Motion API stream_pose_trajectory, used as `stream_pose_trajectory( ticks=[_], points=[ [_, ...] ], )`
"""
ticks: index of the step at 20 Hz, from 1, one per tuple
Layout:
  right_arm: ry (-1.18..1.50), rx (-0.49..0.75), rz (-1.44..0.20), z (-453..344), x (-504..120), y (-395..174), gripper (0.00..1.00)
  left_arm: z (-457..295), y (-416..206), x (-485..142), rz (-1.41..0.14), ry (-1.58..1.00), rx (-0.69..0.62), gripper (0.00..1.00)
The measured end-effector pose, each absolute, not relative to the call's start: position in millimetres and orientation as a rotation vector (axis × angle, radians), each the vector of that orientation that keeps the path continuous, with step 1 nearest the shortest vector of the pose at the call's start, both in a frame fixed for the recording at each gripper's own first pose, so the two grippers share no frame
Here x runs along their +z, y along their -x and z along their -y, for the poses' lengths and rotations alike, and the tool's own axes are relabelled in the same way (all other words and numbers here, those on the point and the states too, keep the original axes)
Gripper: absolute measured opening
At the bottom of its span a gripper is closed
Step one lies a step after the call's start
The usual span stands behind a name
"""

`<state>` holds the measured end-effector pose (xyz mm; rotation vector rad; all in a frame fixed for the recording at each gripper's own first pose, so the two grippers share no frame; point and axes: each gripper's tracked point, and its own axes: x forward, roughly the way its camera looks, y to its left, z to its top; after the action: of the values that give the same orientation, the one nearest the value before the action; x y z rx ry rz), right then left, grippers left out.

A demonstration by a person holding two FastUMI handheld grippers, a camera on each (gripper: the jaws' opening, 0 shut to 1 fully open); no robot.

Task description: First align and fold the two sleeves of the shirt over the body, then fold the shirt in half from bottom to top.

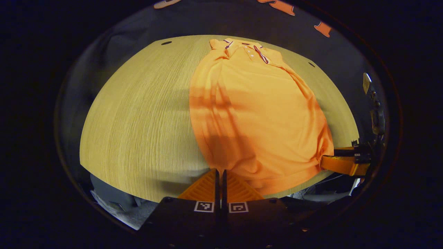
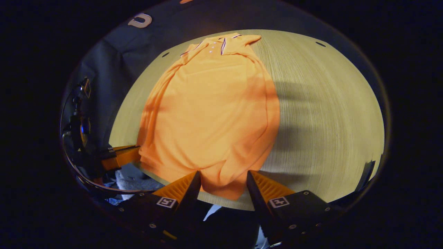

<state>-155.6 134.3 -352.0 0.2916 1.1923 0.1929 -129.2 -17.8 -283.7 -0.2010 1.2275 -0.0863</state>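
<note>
Orange polo shirt (image 2: 211,114) flat on wood-grain table (image 2: 328,114), long axis running away from me, collar at far edge, hem at near edge by my grippers. Both sleeves look folded in, so body reads as long narrow shape. Knit fabric, soft wrinkles near hem.

My left gripper (image 1: 220,173): 2 ribbed fingers pressed together right at hem's near-left corner; can't tell if cloth is pinched.

My right gripper (image 2: 223,178): fingers spread apart, hem corner lying between them.
</note>
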Motion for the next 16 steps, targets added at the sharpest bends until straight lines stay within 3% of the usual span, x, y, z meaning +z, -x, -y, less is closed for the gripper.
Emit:
stream_pose_trajectory(
  ticks=[2, 3, 4, 6, 8, 16],
  points=[
    [-0.326, 0.175, -1.198, -132.8, -349.3, 156.2, 0.19, 22.1, 127.6, -281.6, -1.227, 0.224, -0.115, 0.01],
    [-0.383, 0.199, -1.203, -135.2, -349.1, 157.7, 0.18, 18.4, 125.9, -280.1, -1.224, 0.216, -0.114, 0.01],
    [-0.490, 0.178, -1.199, -137.8, -349.2, 151.7, 0.06, 20.3, 123.0, -275.8, -1.214, 0.224, -0.124, 0.01],
    [-0.672, 0.153, -1.188, -135.0, -346.0, 149.4, 0.08, 26.3, 115.7, -263.8, -1.180, 0.265, -0.146, 0.01],
    [-0.791, 0.182, -1.182, -140.7, -338.0, 150.9, 0.04, 28.5, 110.5, -256.0, -1.171, 0.300, -0.153, 0.01],
    [-0.889, 0.238, -1.120, -149.1, -308.2, 128.7, 0.04, 22.7, 87.1, -235.6, -1.130, 0.359, -0.171, 0.01]
  ],
)
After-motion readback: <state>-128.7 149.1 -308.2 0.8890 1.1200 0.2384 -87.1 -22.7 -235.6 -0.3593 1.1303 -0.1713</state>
